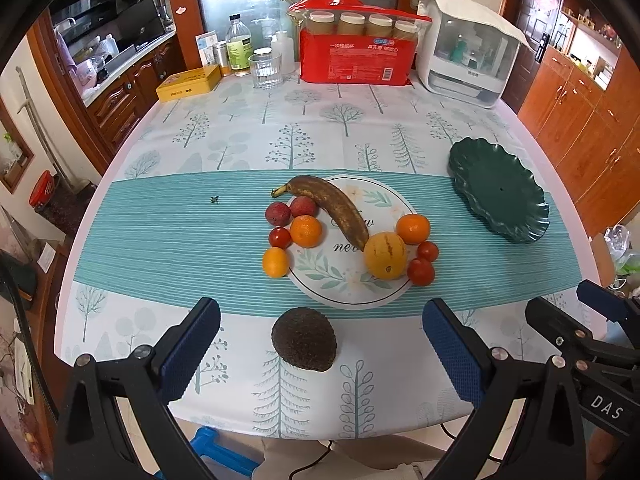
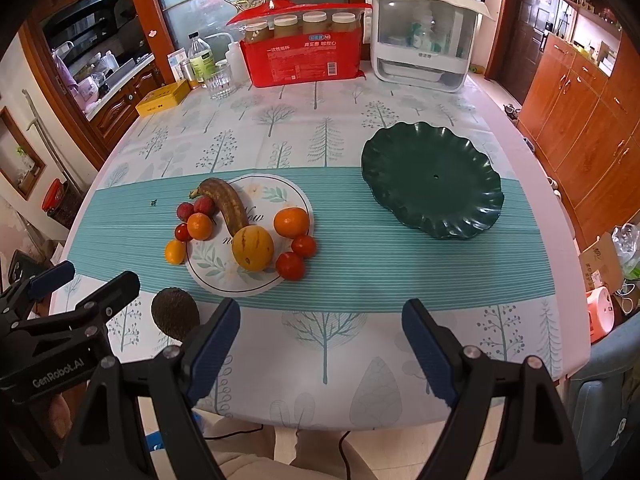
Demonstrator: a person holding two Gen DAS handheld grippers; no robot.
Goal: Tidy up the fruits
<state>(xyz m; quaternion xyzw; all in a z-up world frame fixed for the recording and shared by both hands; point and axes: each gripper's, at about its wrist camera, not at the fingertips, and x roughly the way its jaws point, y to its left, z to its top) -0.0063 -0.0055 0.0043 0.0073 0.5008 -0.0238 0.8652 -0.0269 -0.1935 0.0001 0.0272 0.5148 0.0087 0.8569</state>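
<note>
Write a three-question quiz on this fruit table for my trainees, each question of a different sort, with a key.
1. True or false: the green plate already holds fruit.
2. Multiple choice: which fruit lies nearest the left gripper? A) banana B) avocado C) yellow melon
3. Fill in: both grippers are ____, holding nothing.

Key:
1. False; the plate is bare, and the fruits sit on and around the round printed mat.
2. B; the avocado lies apart from the group, between the left fingers in the left wrist view.
3. Open; the right gripper shows only tablecloth between its fingers.
</note>
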